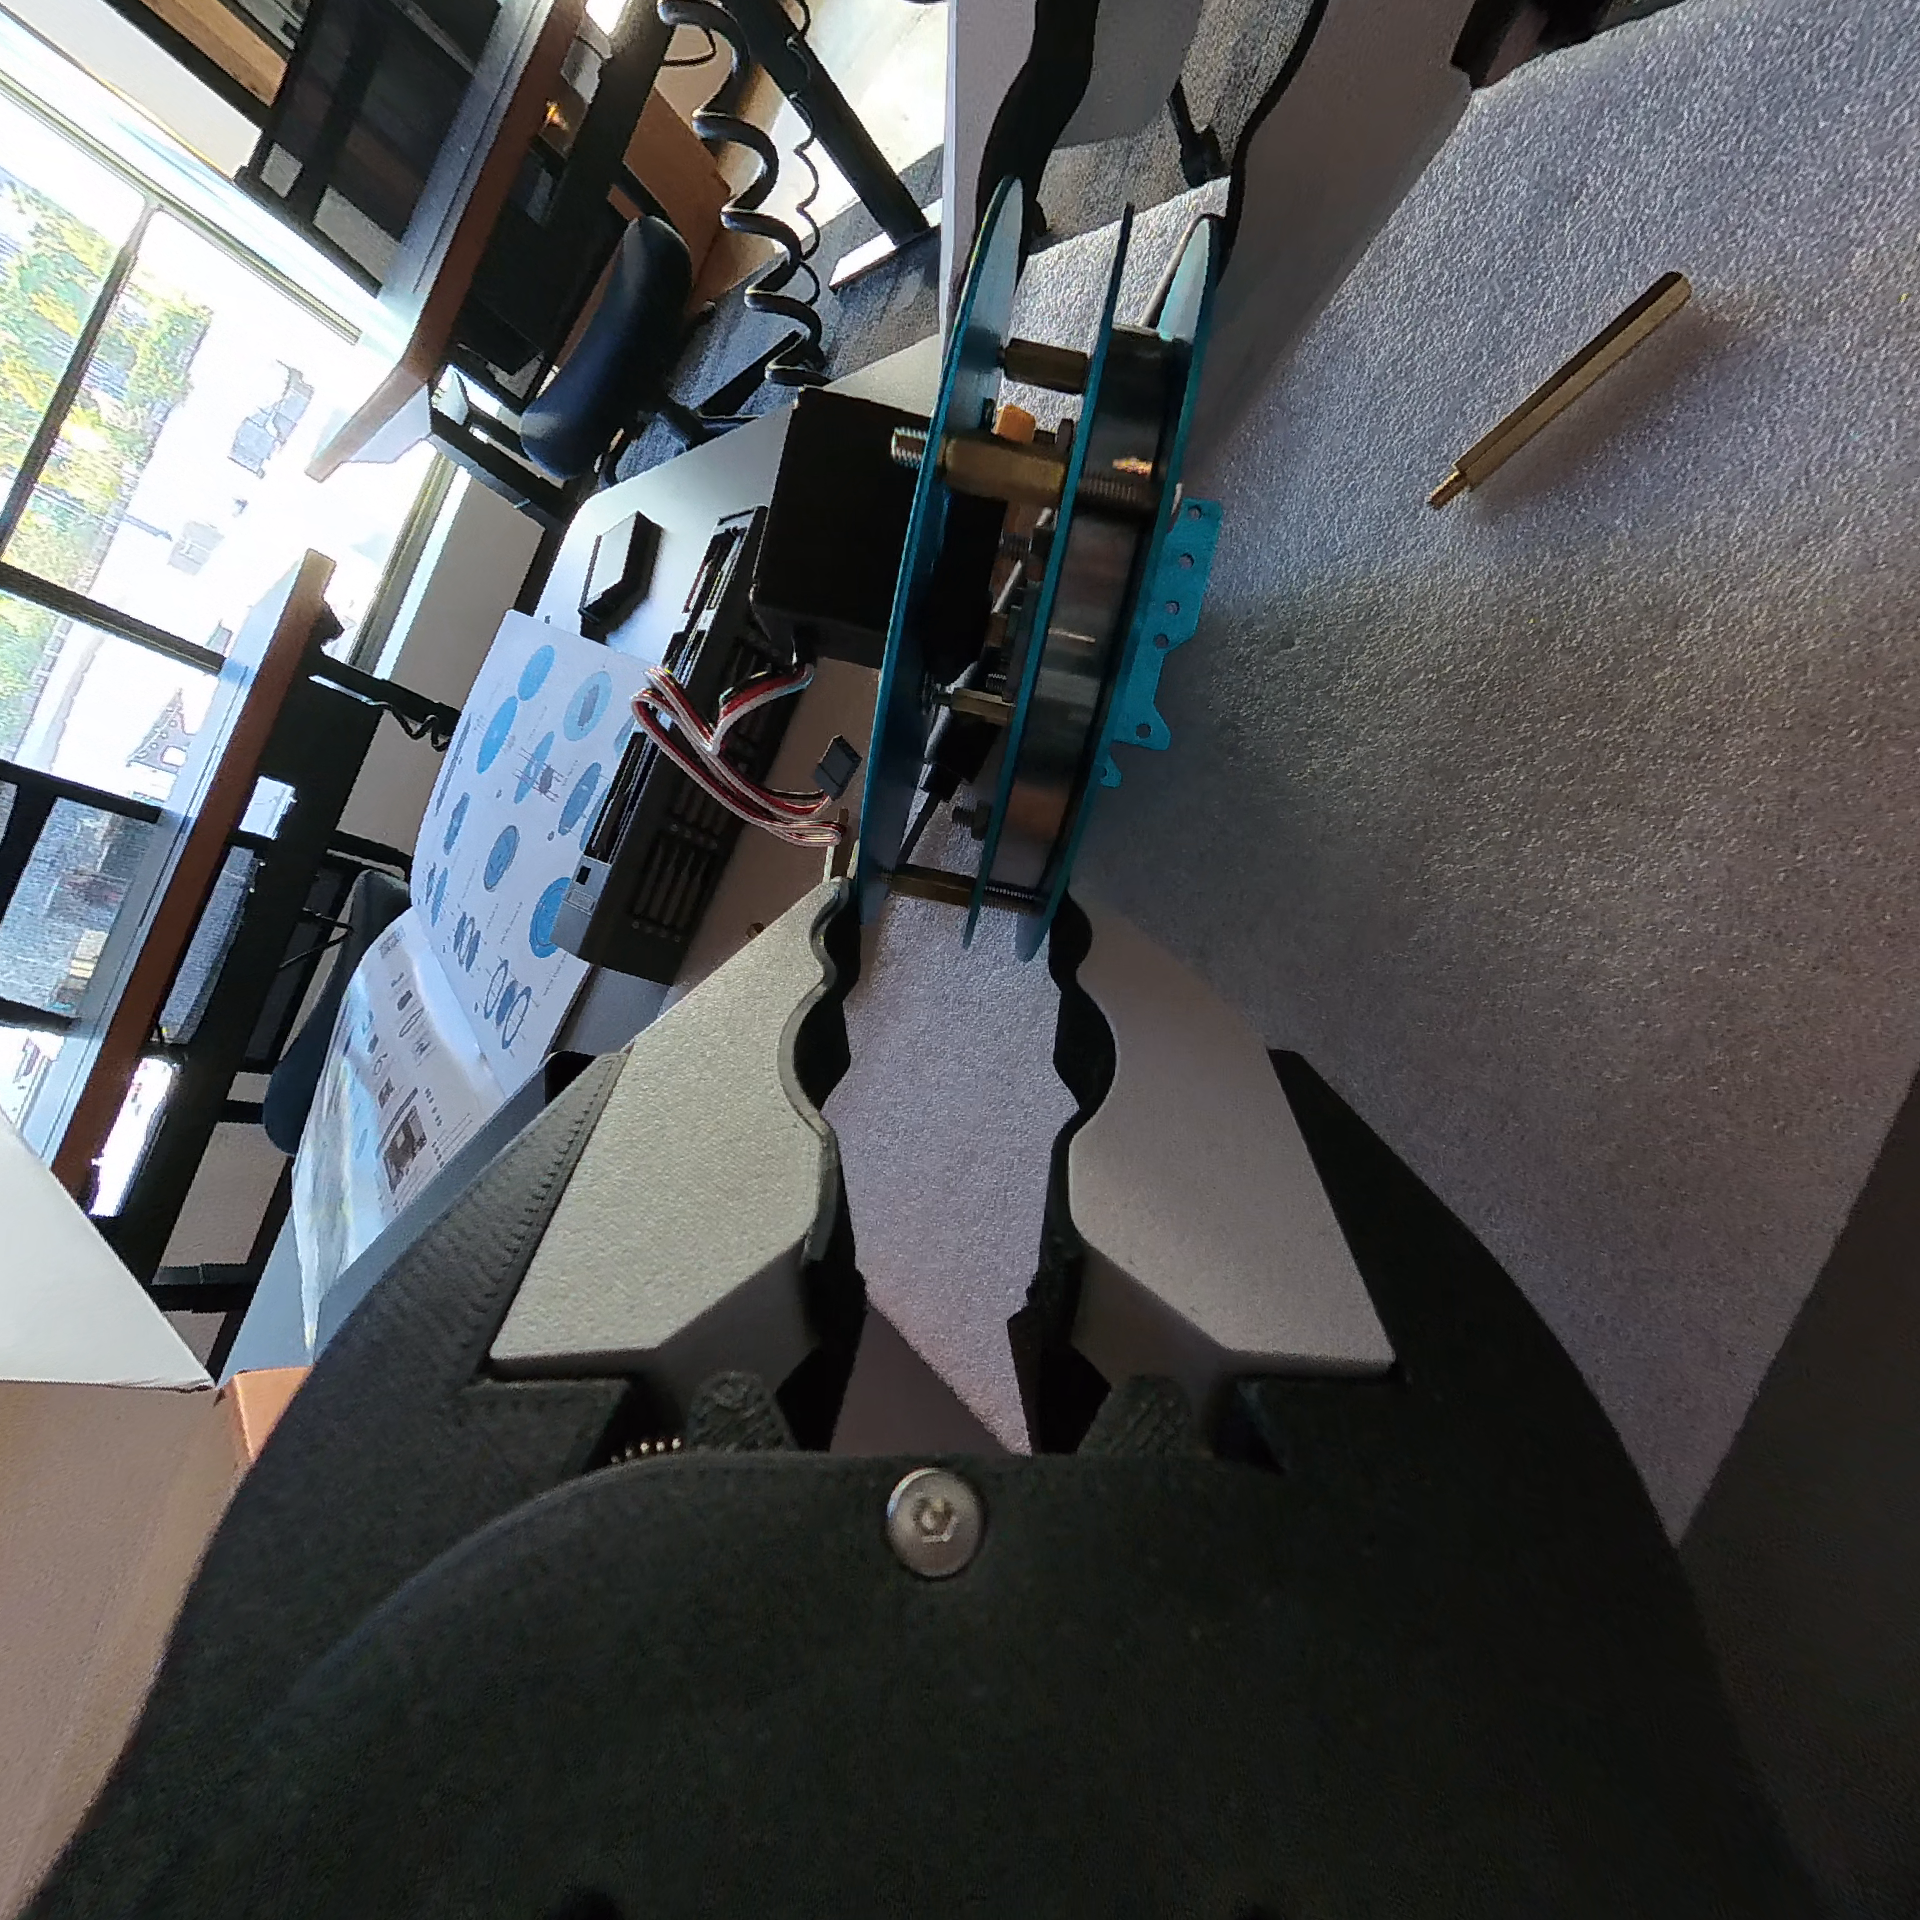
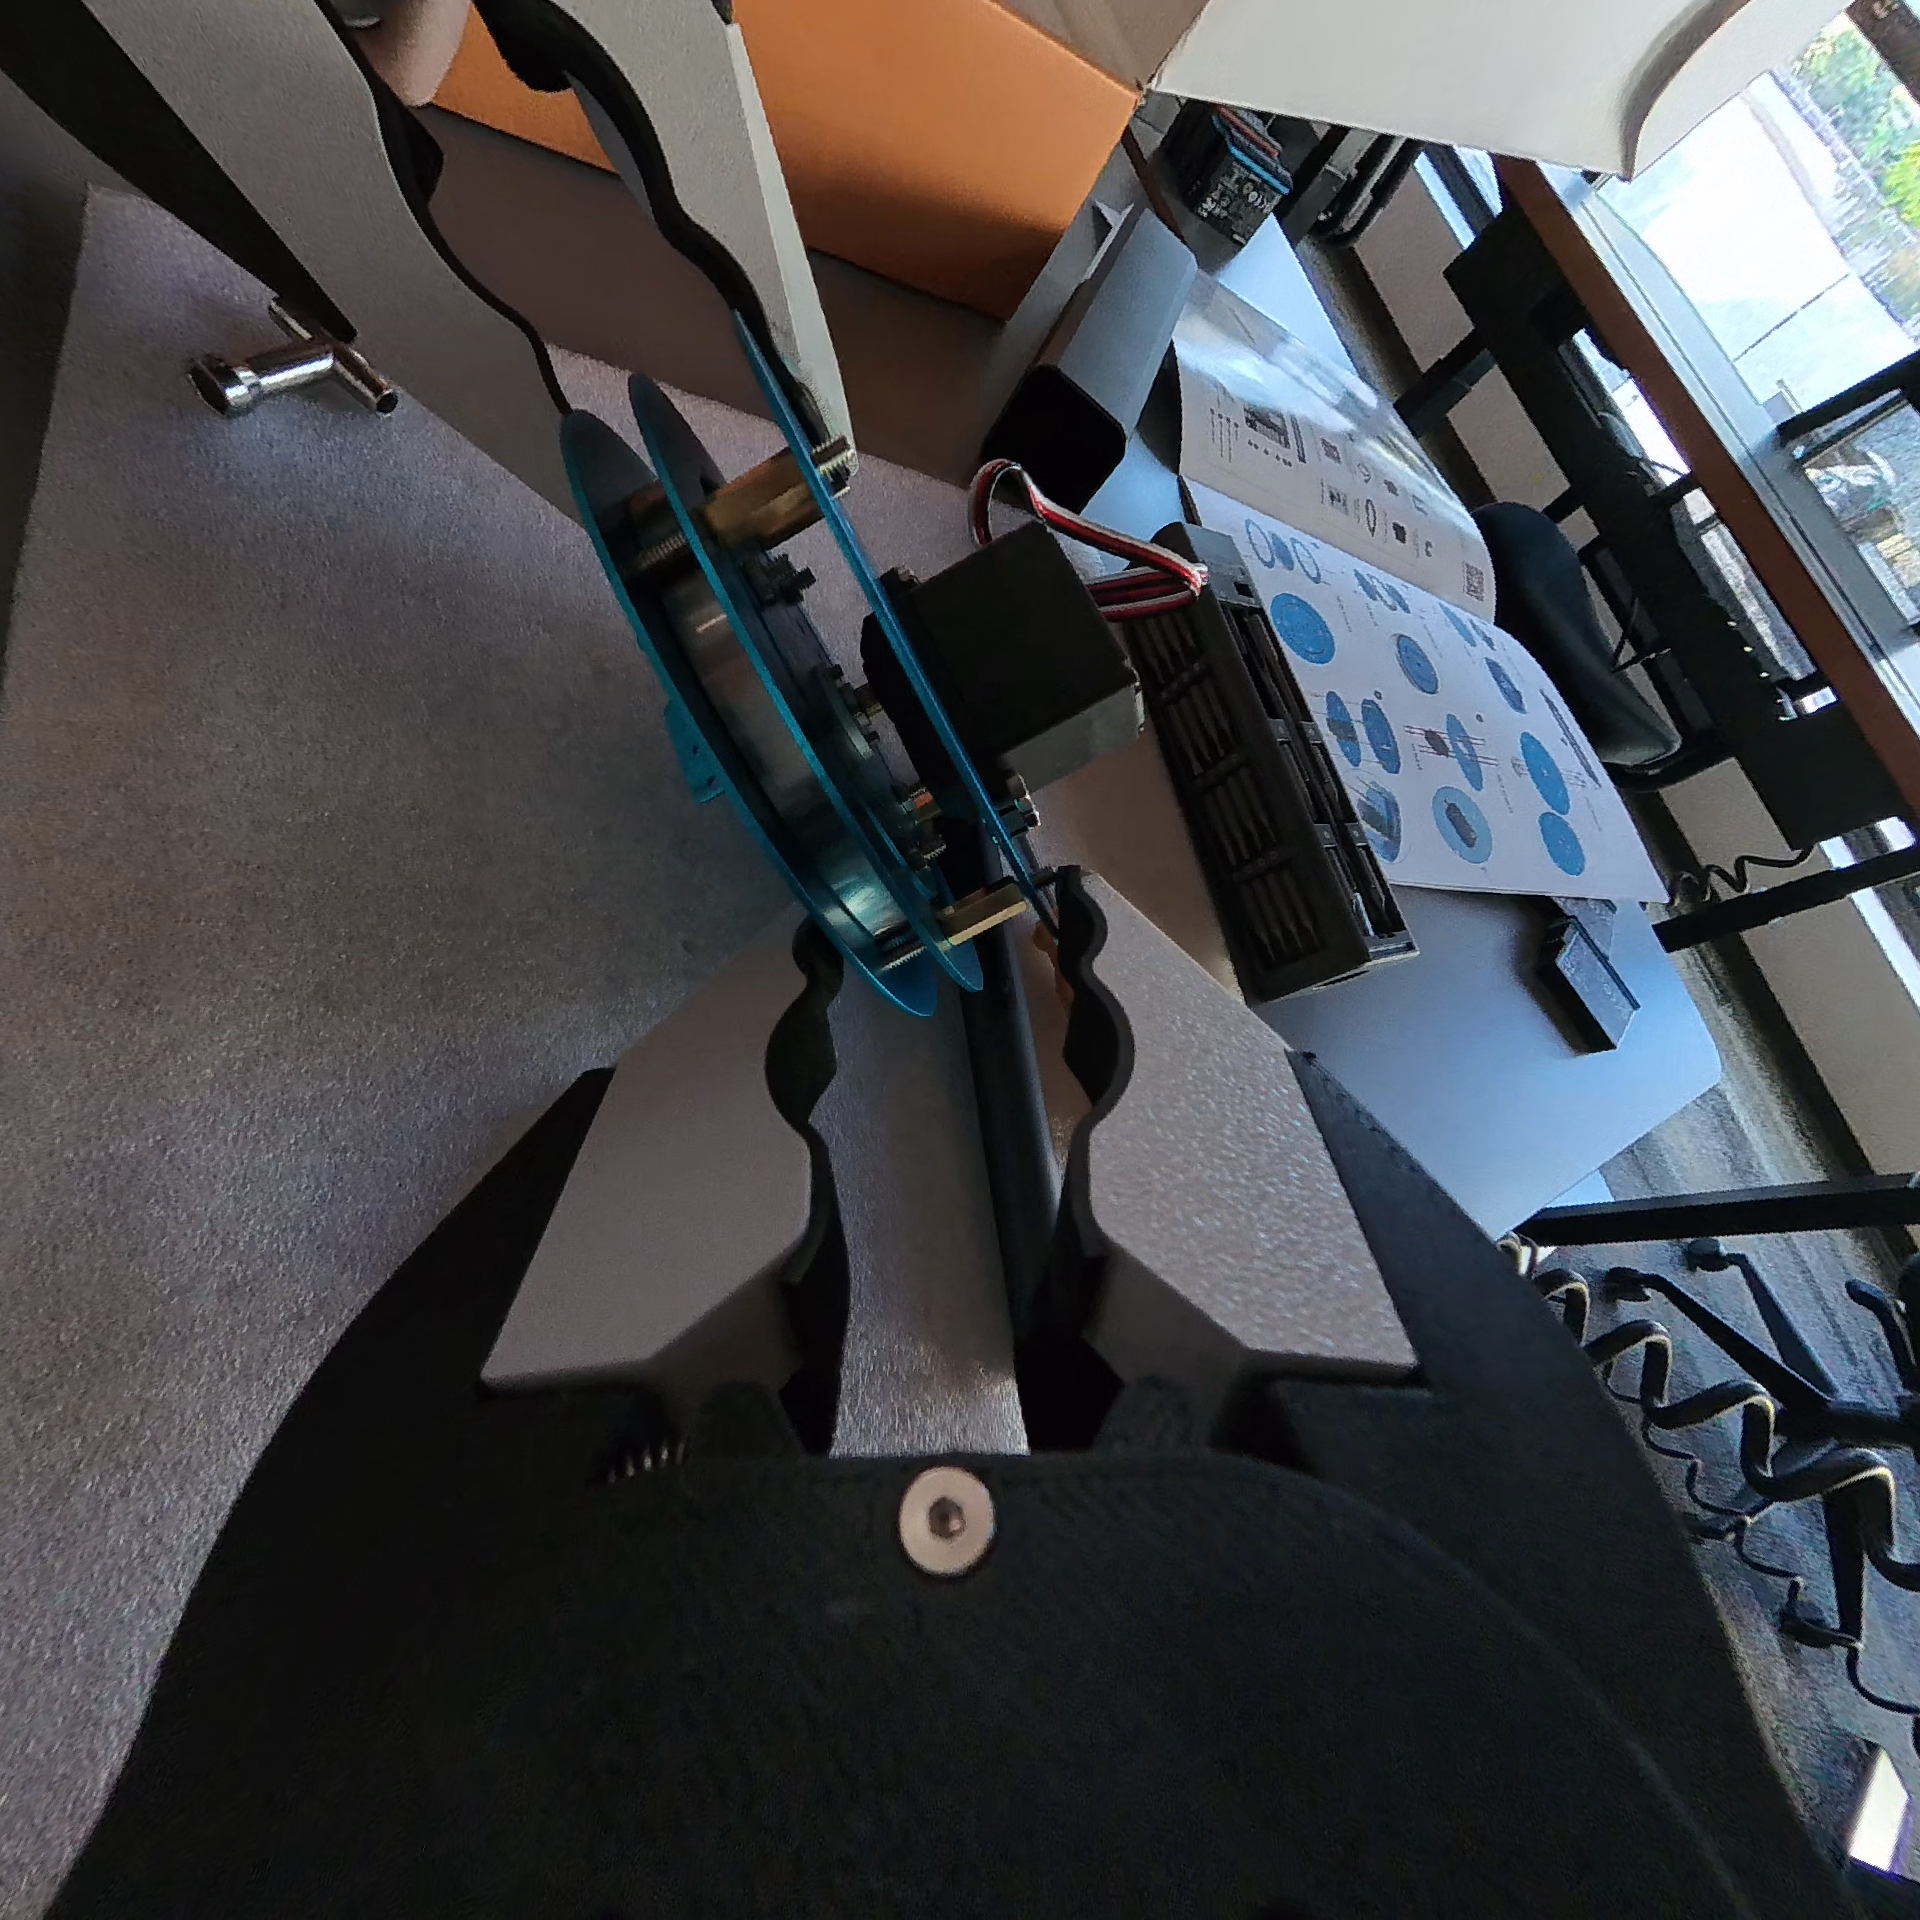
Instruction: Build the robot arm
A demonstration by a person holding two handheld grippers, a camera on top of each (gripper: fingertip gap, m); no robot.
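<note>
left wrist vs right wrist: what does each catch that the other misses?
Left wrist only: a loose brass hex standoff lying on the grey foam mat.

Right wrist only: a chrome T-shaped socket tool on the mat and an orange cardboard box behind.

Both: the stacked blue disc assembly with brass spacers, standing on edge between the left hand-held gripper and right hand-held gripper, its black motor block, the black screwdriver bit case and illustrated instruction sheets.

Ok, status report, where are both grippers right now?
Left gripper and right gripper both clamp opposite rims of the blue disc assembly. It stands on edge on grey foam. Brass standoff loose alongside.
</note>
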